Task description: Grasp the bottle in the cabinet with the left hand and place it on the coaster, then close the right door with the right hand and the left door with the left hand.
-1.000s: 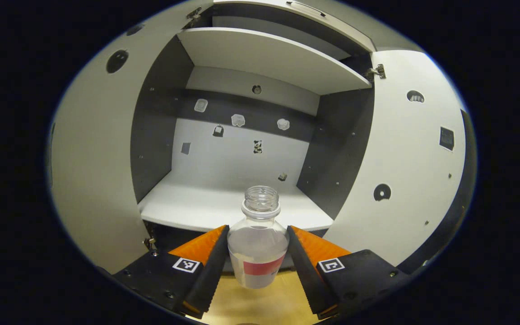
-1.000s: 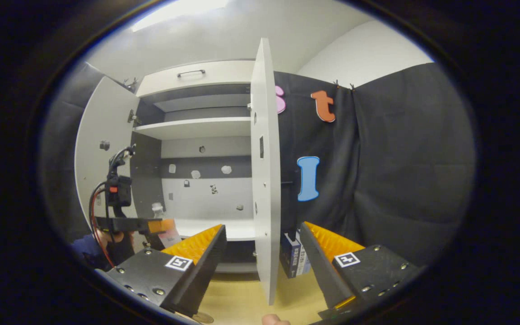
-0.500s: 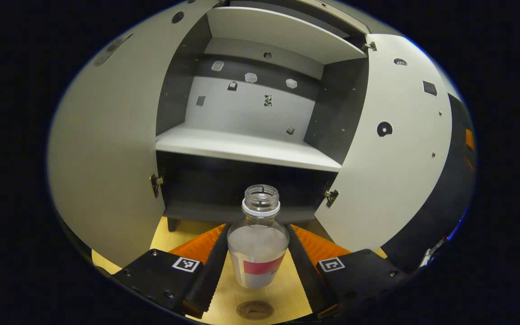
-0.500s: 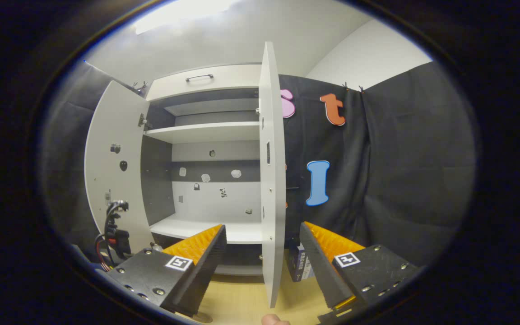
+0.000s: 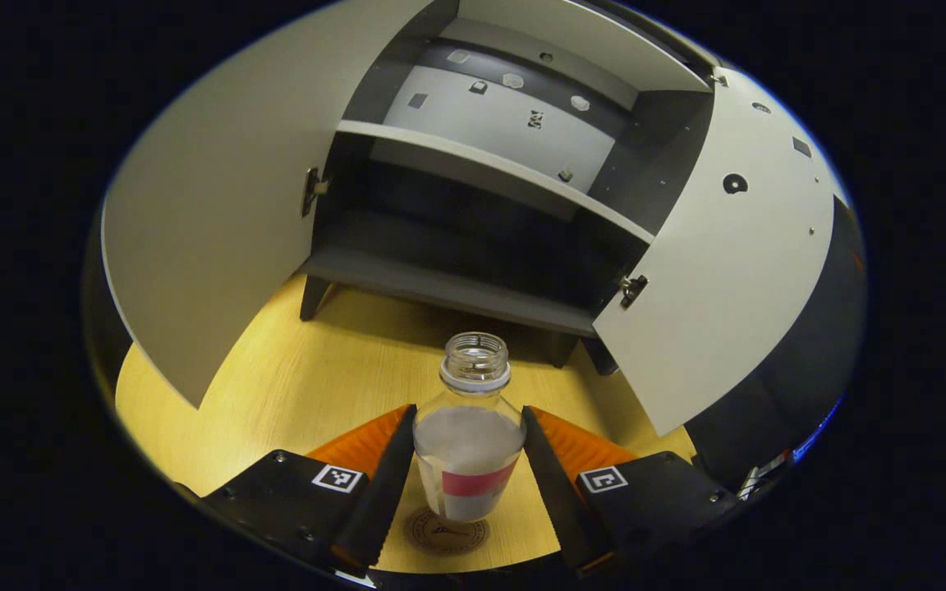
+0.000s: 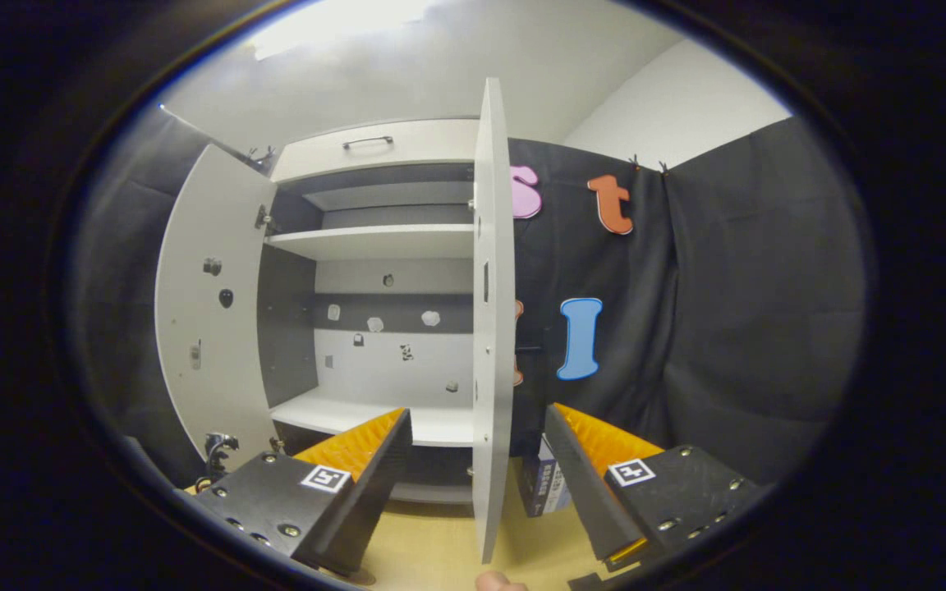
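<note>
Wooden bench below | left jaws grip bottle over coaster | right jaws gape | both doors open

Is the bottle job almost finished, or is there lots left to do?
About halfway. The bottle is out of the cabinet, held by the left gripper just over the coaster. It isn't let go yet. The right door and the left door both stand open, and the right gripper waits open.

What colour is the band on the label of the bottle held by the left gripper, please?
Red, across a pale label on the clear bottle; the left gripper view shows it best.
</note>
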`<state>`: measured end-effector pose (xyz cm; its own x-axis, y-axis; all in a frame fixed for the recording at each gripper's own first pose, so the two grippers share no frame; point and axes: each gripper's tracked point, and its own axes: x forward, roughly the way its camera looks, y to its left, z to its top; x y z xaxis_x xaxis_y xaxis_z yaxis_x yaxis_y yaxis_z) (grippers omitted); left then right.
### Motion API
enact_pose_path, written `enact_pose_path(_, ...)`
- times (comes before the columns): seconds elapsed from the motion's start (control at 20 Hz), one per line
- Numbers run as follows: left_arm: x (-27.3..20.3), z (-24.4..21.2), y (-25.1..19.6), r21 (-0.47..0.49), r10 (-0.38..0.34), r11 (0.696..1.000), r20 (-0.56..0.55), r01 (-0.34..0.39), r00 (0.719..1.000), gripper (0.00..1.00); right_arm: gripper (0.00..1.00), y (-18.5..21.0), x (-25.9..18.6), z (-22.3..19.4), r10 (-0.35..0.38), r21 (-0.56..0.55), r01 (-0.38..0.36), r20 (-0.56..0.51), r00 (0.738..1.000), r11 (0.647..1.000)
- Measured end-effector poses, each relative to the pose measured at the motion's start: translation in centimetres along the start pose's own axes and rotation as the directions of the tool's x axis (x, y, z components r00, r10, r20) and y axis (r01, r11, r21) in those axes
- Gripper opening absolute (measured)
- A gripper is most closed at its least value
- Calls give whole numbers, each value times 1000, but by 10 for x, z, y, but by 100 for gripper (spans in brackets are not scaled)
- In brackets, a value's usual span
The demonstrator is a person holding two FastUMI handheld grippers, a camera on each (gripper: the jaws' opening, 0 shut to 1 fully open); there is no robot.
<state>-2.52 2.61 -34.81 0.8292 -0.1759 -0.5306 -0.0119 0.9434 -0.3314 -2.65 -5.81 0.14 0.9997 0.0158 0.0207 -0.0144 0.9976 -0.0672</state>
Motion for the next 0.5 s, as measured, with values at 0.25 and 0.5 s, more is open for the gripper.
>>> enact_pose_path(0.25, 0, -29, 2, 32, 15, 999, -36, -14, 999, 81, 99, -7, 1, -1, -5, -10, 5, -5, 1000, 1000)
enact_pose_path(0.5, -1, -48, -7, 98, 14, 995, -54, -8, 998, 81, 98, -11, 4, -8, -4, -17, 4, -27, 1000, 1000)
